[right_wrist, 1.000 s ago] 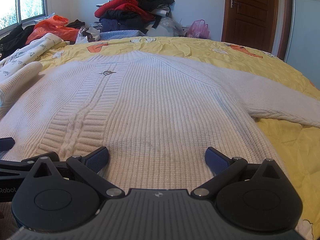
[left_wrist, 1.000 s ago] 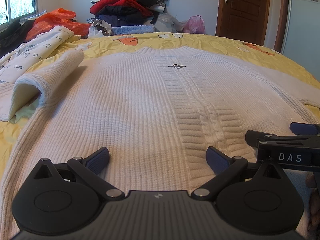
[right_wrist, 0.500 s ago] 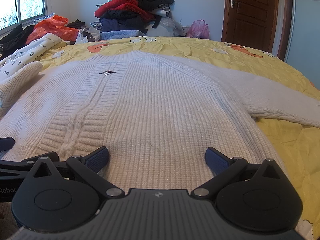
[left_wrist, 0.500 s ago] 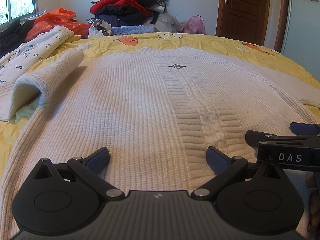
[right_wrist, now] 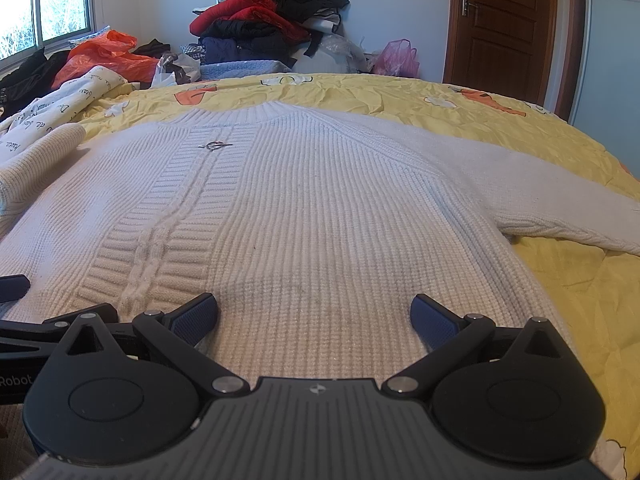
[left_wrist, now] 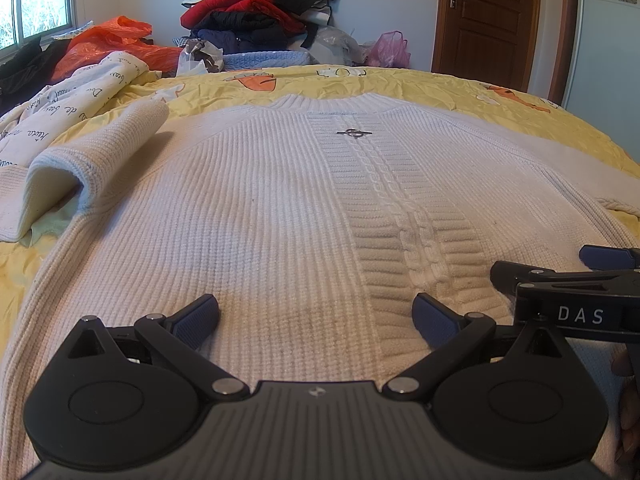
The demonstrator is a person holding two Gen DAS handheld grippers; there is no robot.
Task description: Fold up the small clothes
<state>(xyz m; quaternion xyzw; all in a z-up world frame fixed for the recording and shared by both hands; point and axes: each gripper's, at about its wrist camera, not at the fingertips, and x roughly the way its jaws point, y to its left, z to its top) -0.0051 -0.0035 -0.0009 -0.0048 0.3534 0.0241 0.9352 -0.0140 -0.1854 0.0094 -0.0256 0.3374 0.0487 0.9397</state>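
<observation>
A white knitted sweater [left_wrist: 280, 208] lies face up on the yellow bedspread [left_wrist: 440, 84], neck toward the far side, with a cable stripe down its front. One sleeve [left_wrist: 92, 160] is folded in on the left; the other sleeve [right_wrist: 540, 196] stretches out to the right. My left gripper [left_wrist: 316, 314] hovers open over the hem, left of the cable stripe. My right gripper [right_wrist: 314, 312] is open over the hem's right half, its fingers [left_wrist: 560, 276] also showing at the left wrist view's right edge. Nothing sits between either pair of pads.
A white printed cloth [left_wrist: 60, 108] lies on the bed's left side. Behind the bed are a heap of red and dark clothes [left_wrist: 256, 12], an orange plastic bag [left_wrist: 108, 44] and a pink bag [left_wrist: 390, 50]. A brown door [left_wrist: 488, 20] stands at the back right.
</observation>
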